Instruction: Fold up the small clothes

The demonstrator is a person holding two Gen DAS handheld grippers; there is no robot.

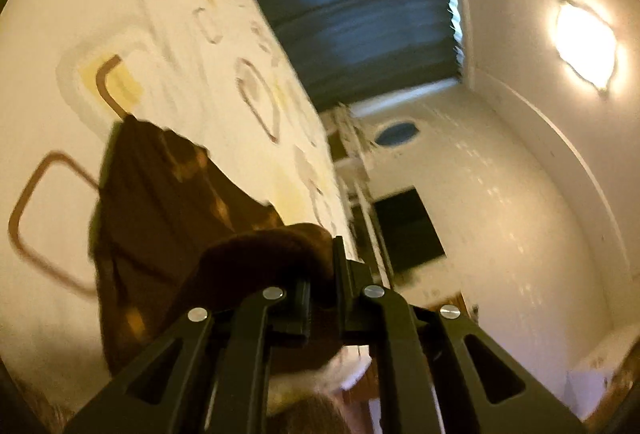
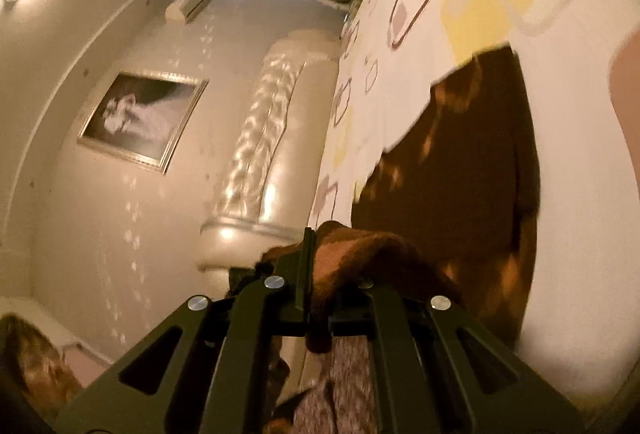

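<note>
Both tongs, left tongs (image 1: 322, 298) and right tongs (image 2: 316, 298), clenched the brown garment (image 1: 160, 202); uneven pulling risked a crooked fold on the bed (image 1: 60, 34).

Motion blur smears the brown garment (image 1: 160, 202) and its pattern. Bunched cloth hides the fingertips of both tongs, and the bedsheet (image 2: 460, 66) runs off frame.
</note>
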